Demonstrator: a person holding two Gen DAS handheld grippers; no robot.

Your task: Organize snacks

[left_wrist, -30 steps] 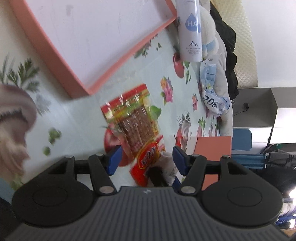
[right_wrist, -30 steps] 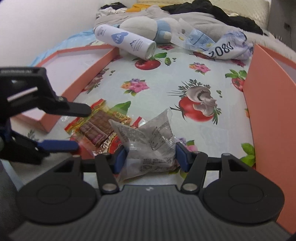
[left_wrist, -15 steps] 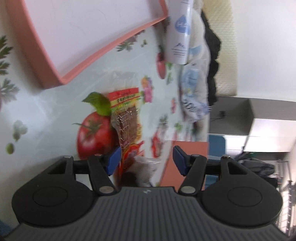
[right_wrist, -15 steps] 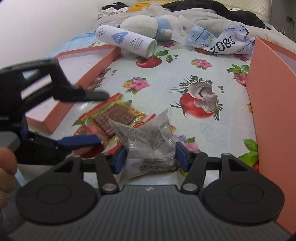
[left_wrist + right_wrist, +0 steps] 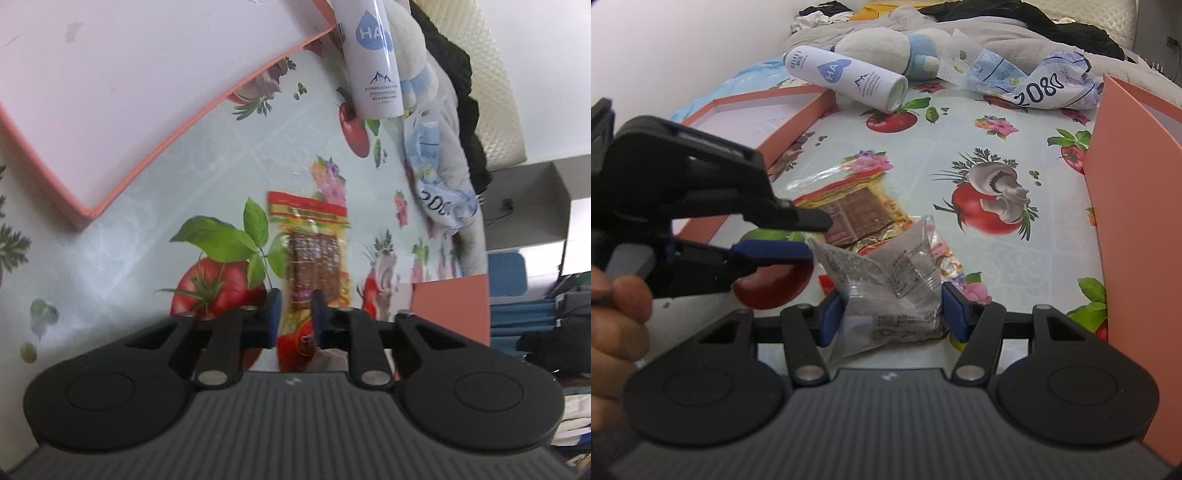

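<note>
Left gripper (image 5: 295,314) jaws just closing, now pinching red snack packet (image 5: 314,254), its near end hidden. Right gripper (image 5: 892,314) clamps clear pouch (image 5: 890,291); print illegible.

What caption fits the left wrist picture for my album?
Left gripper, jaws just closing, pinches the red-and-yellow snack packet on the fruit-print tablecloth.

We see the left gripper (image 5: 295,314), its jaws just closing, pinching a red and yellow snack packet (image 5: 314,254) on the fruit-patterned desk (image 5: 184,177), near a shallow pink tray (image 5: 122,177) and a white bottle (image 5: 375,59)
</note>
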